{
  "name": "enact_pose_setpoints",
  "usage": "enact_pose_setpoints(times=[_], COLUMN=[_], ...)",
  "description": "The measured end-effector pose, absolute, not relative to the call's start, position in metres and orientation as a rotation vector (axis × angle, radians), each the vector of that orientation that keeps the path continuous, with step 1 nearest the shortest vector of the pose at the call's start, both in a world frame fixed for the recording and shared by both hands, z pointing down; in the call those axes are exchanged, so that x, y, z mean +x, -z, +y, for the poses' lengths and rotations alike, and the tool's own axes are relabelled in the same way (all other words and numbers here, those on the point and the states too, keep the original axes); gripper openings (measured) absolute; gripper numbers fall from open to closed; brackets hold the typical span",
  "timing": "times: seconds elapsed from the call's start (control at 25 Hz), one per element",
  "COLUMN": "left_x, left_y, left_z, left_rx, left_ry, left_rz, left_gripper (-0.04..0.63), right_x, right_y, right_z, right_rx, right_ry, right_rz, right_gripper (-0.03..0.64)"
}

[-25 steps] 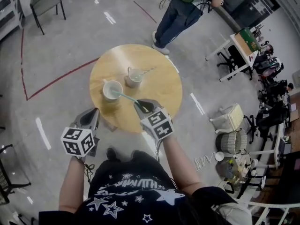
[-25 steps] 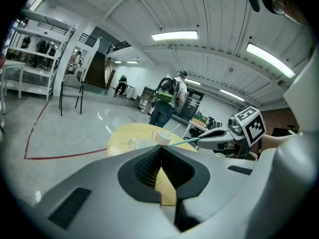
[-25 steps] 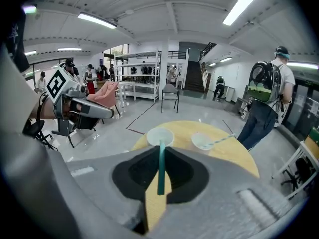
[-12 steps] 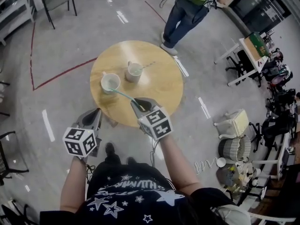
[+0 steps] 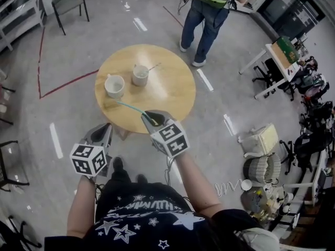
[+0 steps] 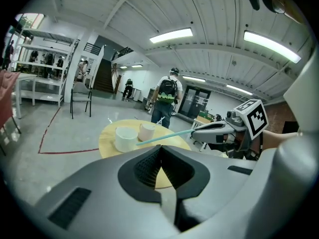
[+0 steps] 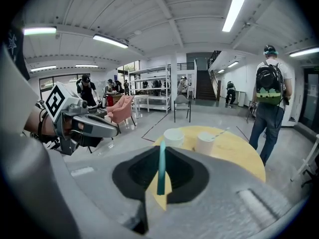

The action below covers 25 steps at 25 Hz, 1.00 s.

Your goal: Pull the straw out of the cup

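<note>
My right gripper (image 5: 149,118), centre frame, is clamped on the teal straw (image 5: 131,109). The straw's far tip has now drawn clear of the white cup (image 5: 114,86) at upper left, so extraction looks complete. My left gripper (image 5: 101,132), lower left, is closed and empty.

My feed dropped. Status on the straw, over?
Right gripper shut on straw. Left gripper shut, empty. Straw clear of the cup, tip over the table. Nothing in the way.
</note>
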<state>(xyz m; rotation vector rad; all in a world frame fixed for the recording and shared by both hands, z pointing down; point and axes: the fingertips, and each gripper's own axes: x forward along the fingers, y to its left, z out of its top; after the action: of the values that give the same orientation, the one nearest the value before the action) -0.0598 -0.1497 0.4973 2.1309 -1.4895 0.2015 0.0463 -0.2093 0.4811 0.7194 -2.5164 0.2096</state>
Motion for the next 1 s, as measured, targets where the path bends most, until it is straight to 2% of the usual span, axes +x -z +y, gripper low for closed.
enact_pose_setpoints(times=[0.4,1.0], left_x=[-0.007,-0.007], left_y=[-0.488,-0.467], left_z=[-0.094,-0.077], left_rx=[2.098,2.19], left_ry=[-0.178,-0.167], left_rz=[-1.565,-1.6], left_gripper=[0.006,0.006], right_x=[0.093,0.106], right_y=[-0.48,-0.474], right_z=[-0.154,-0.141], right_rx=[0.672,0.768], right_ry=[-0.224,-0.336], right_rz=[-2.596,-2.614], right_gripper=[0.031,0.031])
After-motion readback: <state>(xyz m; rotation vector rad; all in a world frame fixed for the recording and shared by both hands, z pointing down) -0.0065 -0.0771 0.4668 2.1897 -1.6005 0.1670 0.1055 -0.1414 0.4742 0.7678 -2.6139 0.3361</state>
